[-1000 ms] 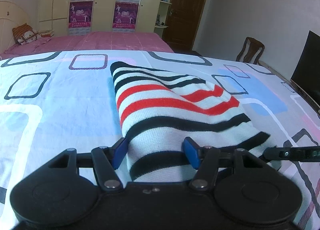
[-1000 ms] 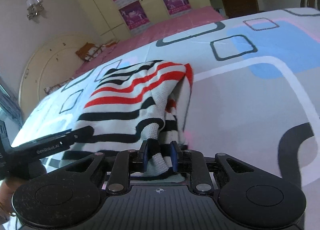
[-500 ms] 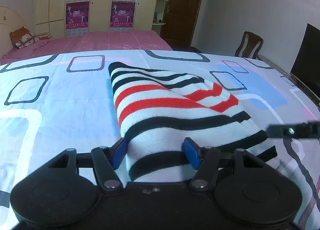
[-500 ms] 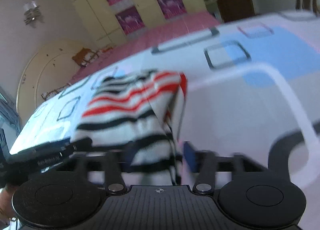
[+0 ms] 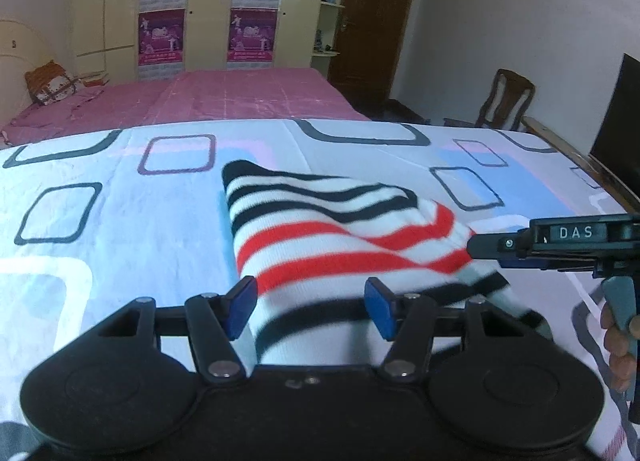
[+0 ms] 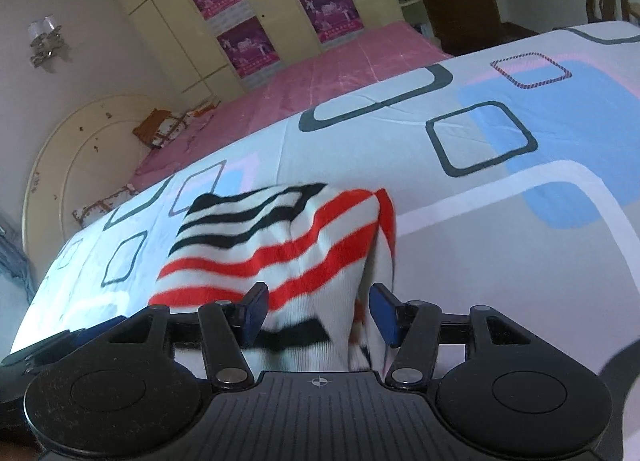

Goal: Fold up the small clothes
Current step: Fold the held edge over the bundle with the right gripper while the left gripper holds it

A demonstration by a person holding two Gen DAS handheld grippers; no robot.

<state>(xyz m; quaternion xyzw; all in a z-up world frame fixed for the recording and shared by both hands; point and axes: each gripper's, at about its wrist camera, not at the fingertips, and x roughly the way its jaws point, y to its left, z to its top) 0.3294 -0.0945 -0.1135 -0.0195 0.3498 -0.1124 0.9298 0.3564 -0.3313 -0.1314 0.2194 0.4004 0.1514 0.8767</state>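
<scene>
A folded knit garment, white with black and red stripes, lies on the patterned bed sheet. My left gripper hangs low over its near left part. Its jaws are closing a little with the cloth lying between the blue pads, which do not press on it. My right gripper is open over the garment's near right edge, where a loose fold stands between its pads, ungripped. In the left wrist view the right gripper comes in from the right, with a person's fingers on its handle.
The sheet stretches flat on all sides of the garment. Behind lies a pink bed, then a wardrobe with posters and a dark door. A wooden chair and a black screen stand at the right.
My right gripper has opened and let go of the garment's hem, then moved forward over the cloth. The left gripper has crept forward and risen slightly.
</scene>
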